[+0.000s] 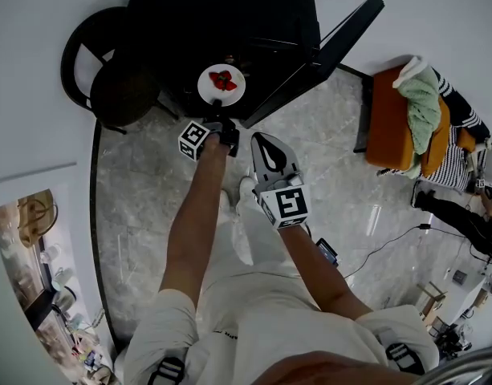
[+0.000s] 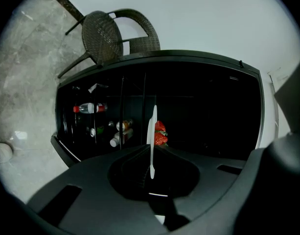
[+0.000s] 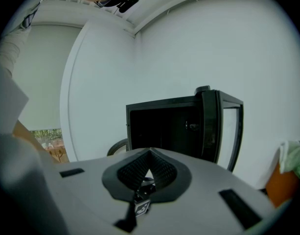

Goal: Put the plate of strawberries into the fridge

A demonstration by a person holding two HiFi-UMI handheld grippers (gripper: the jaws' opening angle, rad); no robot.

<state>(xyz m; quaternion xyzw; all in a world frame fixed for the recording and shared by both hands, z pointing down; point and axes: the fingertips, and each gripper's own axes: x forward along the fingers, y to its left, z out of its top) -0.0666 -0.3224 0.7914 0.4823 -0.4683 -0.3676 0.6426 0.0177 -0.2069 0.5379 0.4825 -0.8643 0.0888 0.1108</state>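
A white plate [image 1: 221, 85] with red strawberries [image 1: 223, 79] hangs at the mouth of the black fridge [image 1: 229, 14], whose door [image 1: 326, 50] stands open to the right. My left gripper [image 1: 218, 107] is shut on the plate's near rim. In the left gripper view the plate [image 2: 152, 131] shows edge-on between the jaws, with the strawberries [image 2: 160, 133] beside it against the dark fridge interior [image 2: 203, 106]. My right gripper [image 1: 262, 141] hangs back over the floor, shut and holding nothing; its view faces the open fridge [image 3: 174, 126] from farther away.
A dark wicker chair [image 1: 109, 79] stands just left of the fridge. Bottles [image 2: 91, 107] lie on racks at the left of the interior. An orange seat with clothes [image 1: 406, 119] is at the right, and a cable [image 1: 390, 243] crosses the marble floor.
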